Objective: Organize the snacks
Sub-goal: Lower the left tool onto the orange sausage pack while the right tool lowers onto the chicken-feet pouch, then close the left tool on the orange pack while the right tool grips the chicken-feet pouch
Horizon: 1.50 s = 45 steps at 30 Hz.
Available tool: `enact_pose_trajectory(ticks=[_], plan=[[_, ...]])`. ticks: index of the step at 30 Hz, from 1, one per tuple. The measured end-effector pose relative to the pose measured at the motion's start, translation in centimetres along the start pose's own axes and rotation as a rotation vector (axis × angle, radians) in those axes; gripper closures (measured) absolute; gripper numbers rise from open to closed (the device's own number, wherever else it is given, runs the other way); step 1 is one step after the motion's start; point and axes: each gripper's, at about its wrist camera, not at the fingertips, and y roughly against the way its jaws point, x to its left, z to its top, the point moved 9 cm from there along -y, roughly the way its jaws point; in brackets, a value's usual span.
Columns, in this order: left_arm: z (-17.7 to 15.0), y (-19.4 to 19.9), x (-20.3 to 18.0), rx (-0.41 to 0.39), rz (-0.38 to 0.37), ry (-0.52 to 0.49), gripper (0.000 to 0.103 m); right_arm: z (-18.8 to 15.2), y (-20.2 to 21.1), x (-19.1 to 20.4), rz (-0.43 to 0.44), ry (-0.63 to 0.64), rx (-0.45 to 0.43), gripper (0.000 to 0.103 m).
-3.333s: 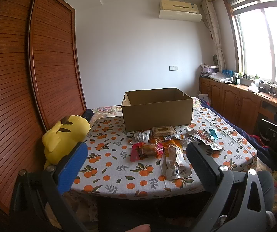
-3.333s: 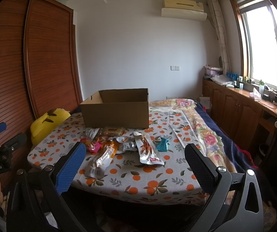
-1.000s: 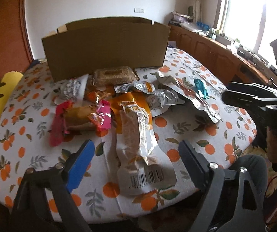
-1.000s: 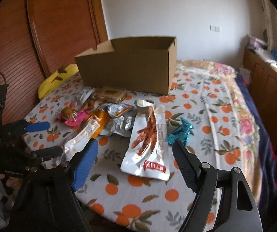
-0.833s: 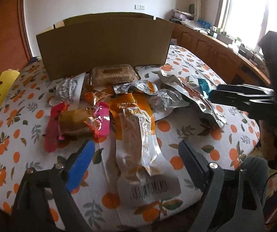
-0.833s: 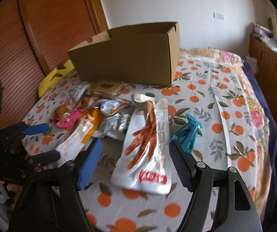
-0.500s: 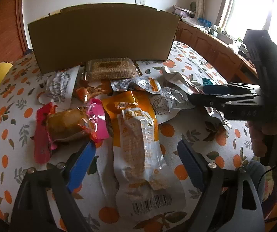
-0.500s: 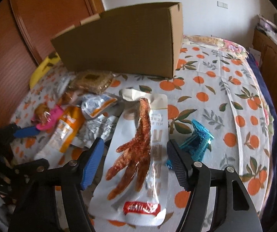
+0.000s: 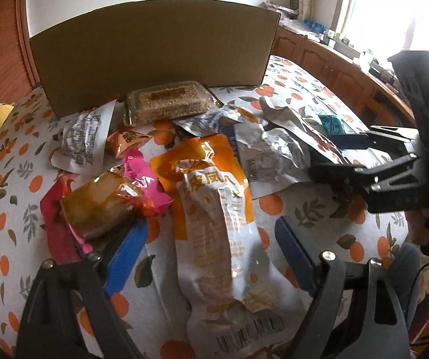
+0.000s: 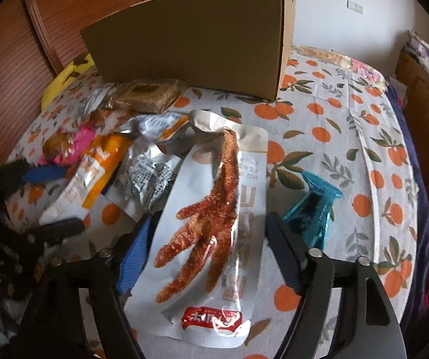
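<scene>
Only the right wrist view shows the chicken-foot pack (image 10: 214,227) whole – the right gripper (image 10: 207,245) straddles it, jaws apart, just reopened a little. The left gripper (image 9: 211,248) straddles the orange pack (image 9: 211,209), jaws apart, just narrowing; contact seems absent. Both have dropped closer than half a second ago. The box (image 9: 154,51) stands behind the snacks.

Daylight floods from the blown-out window (image 9: 393,9) at upper right; foil snack packets (image 9: 262,149) glare, fisheye edges bend and darken, the left rim blurs.
</scene>
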Motion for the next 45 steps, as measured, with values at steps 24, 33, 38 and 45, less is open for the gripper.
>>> enact_pose_trajectory(ticks=[24, 33, 38, 45], plan=[[0.5, 0.2, 0.5, -0.016, 0.013, -0.025, 0.043, -0.3, 0.8, 0.2, 0.032, -0.058, -0.037, 0.038], [1.0, -0.7, -0.1, -0.018, 0.062, -0.092, 0.039, 0.6, 0.1, 0.0, -0.046, -0.022, -0.027, 0.027], [1.0, -0.3, -0.3, -0.027, 0.044, -0.101, 0.060, 0.7, -0.7, -0.3, -0.032, -0.036, 0.010, 0.022], [0.6, 1.1, 0.3, -0.029, -0.010, -0.038, 0.067, 0.1, -0.5, 0.0, -0.062, -0.007, 0.036, 0.036]])
